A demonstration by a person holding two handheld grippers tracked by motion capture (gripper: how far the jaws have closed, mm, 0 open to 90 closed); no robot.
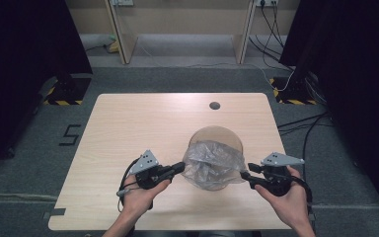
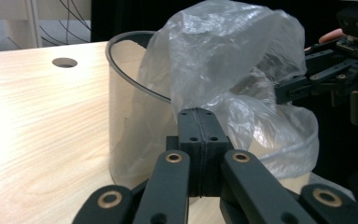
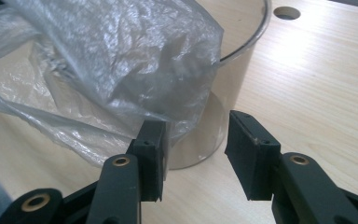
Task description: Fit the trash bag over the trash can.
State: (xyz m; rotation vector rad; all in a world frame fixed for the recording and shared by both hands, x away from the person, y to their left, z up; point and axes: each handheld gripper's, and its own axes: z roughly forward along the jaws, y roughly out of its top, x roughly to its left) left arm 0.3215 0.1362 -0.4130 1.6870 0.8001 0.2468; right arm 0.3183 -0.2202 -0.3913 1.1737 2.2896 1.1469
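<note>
High view: a clear cylindrical bin (image 1: 216,157) stands at the table's (image 1: 128,128) centre with a plastic bag (image 1: 212,160) draped over its rim, flanked at 9 and 3 o'clock by the left gripper (image 1: 179,167) and right gripper (image 1: 243,174), apparently to spread the liner. Left gripper view: the jaws are pressed together just before the bag (image 2: 223,74); whether film is pinched, I cannot tell. Right gripper view: the jaws stand wide apart, one touching the bag's (image 3: 112,60) lower edge at 12 o'clock, nothing held.

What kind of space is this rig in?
Likely a lab or data-collection bay: a bare wooden table on grey carpet, black curtains on both sides, loose cables and hazard-striped stand feet on the floor.
</note>
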